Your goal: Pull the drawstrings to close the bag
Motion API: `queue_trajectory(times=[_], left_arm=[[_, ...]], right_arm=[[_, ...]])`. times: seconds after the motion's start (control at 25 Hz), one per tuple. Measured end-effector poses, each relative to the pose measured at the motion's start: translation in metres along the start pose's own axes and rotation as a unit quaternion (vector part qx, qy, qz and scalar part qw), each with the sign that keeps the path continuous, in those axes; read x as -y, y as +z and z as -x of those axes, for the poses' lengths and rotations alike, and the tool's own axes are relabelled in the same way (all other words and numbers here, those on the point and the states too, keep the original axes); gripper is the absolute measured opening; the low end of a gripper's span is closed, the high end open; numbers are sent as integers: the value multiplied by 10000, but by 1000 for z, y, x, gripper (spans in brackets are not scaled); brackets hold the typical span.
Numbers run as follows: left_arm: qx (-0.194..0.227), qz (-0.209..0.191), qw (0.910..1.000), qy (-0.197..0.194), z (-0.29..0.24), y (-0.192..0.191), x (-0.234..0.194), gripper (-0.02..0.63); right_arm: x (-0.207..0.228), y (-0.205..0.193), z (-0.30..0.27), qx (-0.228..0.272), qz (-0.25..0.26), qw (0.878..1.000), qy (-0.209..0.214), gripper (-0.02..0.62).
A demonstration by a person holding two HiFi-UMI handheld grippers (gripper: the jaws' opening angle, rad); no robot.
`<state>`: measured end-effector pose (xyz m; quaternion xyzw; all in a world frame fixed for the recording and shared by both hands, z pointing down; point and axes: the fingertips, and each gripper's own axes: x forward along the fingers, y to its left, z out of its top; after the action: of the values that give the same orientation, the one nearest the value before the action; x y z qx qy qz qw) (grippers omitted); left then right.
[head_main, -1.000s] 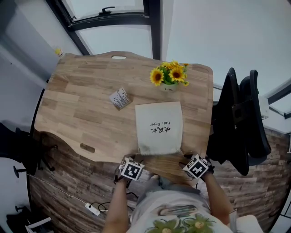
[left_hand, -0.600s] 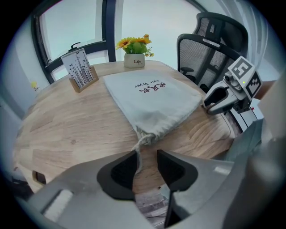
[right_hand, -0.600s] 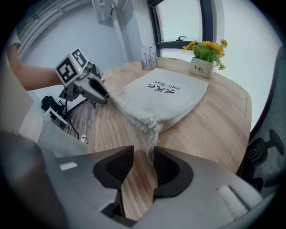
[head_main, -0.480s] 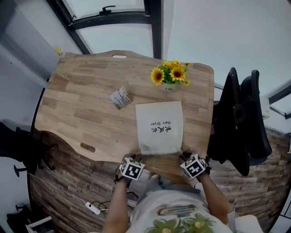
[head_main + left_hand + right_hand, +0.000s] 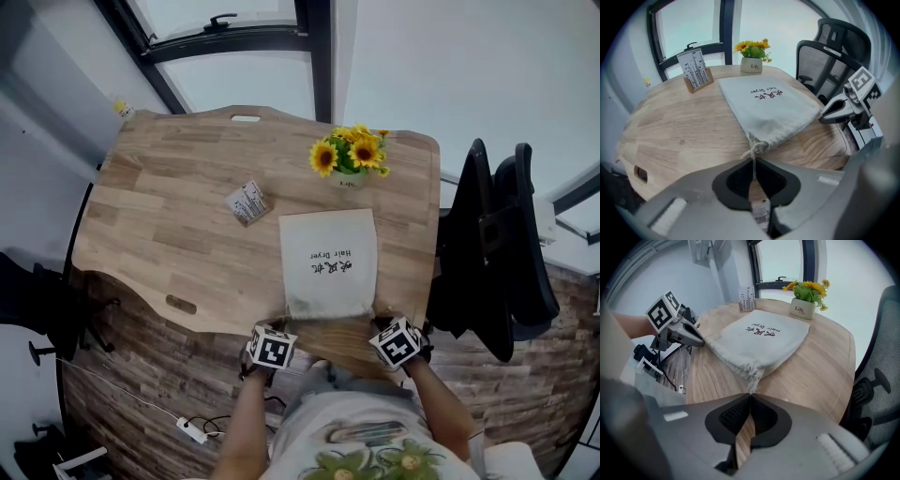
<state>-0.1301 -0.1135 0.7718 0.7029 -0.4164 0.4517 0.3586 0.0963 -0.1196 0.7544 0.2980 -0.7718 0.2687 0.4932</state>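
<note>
Wooden table [image 5: 187, 234], cloth bag [image 5: 328, 262], left claw [image 5: 753, 161] closing on left drawstring [image 5: 754, 149], right claw [image 5: 750, 397] clenched on right drawstring [image 5: 750, 390], ends hidden

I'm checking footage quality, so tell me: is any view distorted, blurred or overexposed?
Head view: fisheye bends the table edges, light even. Left gripper view: dark rounded corners, bag sharp, near foreground soft. Right gripper view: same vignette, window washed out.

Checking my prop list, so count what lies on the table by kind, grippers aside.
Bag: 1
Flower pot: 1
Card stand: 1
Total: 3
</note>
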Motion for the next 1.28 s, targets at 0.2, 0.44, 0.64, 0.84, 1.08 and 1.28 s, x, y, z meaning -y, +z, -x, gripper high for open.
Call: queue_trajectory(times=[0.2,0.44,0.64,0.84,1.08,1.28], left_arm=[[208,-18,9995,231,-1,-1,0,6],[580,192,9972,432,14,8,-9,6],[957,208,9929,680,34,21,-16,6],[1384,164,9860,917,59,43,-24,6],[2126,127,9693,1227,104,81,-33,6],[2652,119,9525,1491,140,111,-33,6]], right_arm=[[-1,-2,5,145,-60,9999,-47,8],[4,6,19,528,-92,9984,-181,8],[17,20,39,933,-140,9926,-769,8],[28,44,65,1346,111,9807,-1413,8],[39,77,104,1854,438,9554,-2256,6],[49,105,143,2260,421,9336,-2750,8]])
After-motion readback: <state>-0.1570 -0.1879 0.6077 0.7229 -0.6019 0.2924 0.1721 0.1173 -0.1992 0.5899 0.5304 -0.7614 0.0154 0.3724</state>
